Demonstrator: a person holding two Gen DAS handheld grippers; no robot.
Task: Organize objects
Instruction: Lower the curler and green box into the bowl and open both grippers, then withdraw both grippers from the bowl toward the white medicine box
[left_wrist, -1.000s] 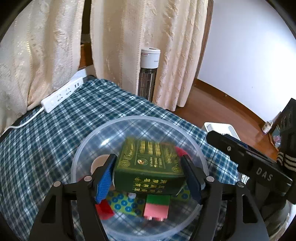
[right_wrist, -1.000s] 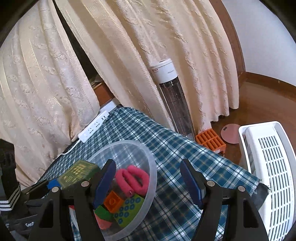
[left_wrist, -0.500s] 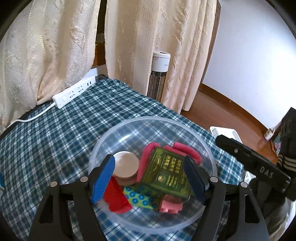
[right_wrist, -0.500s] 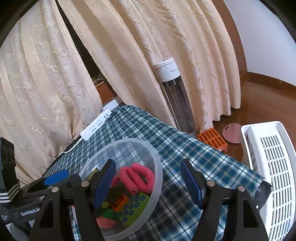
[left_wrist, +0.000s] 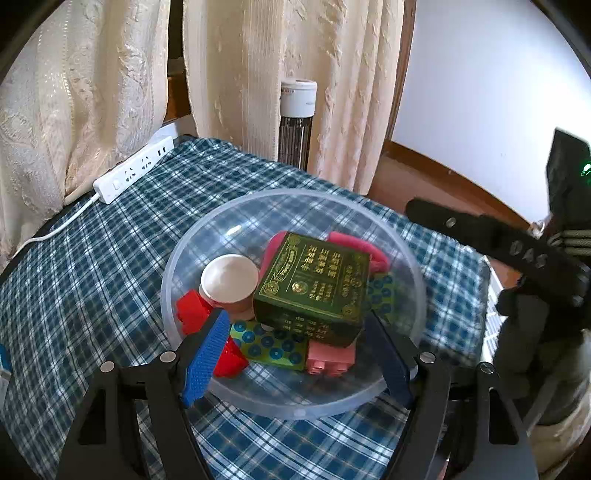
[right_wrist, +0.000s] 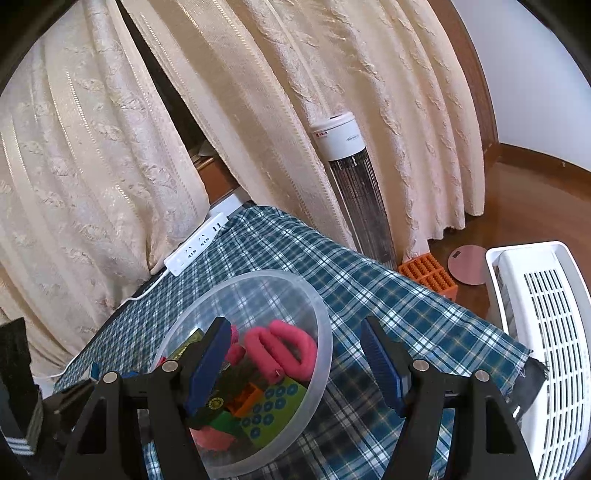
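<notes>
A clear plastic bowl (left_wrist: 295, 194) stands on the blue checked tablecloth (left_wrist: 92, 266). In it a dark green box with gold print (left_wrist: 314, 284) lies tilted on top of a pink loop (left_wrist: 354, 243), a green dotted card (left_wrist: 266, 341) and a pink brick (left_wrist: 330, 356). A paper cup (left_wrist: 229, 280) and a red brick (left_wrist: 192, 314) lie beside the box. My left gripper (left_wrist: 295, 317) hangs open over the bowl's near side, its pads clear of the box. My right gripper (right_wrist: 295, 325) is open and holds nothing, above the bowl's right rim (right_wrist: 321, 306).
A white power strip (left_wrist: 133, 173) lies at the table's far edge, below cream curtains (right_wrist: 110, 147). A tall heater (right_wrist: 354, 177) stands past the table. On the floor to the right are an orange block (right_wrist: 428, 275) and a white slotted appliance (right_wrist: 543, 332).
My left gripper let go of the green box, which dropped into the bowl onto the other things. That gripper then drew back from the bowl. The right gripper kept still.
</notes>
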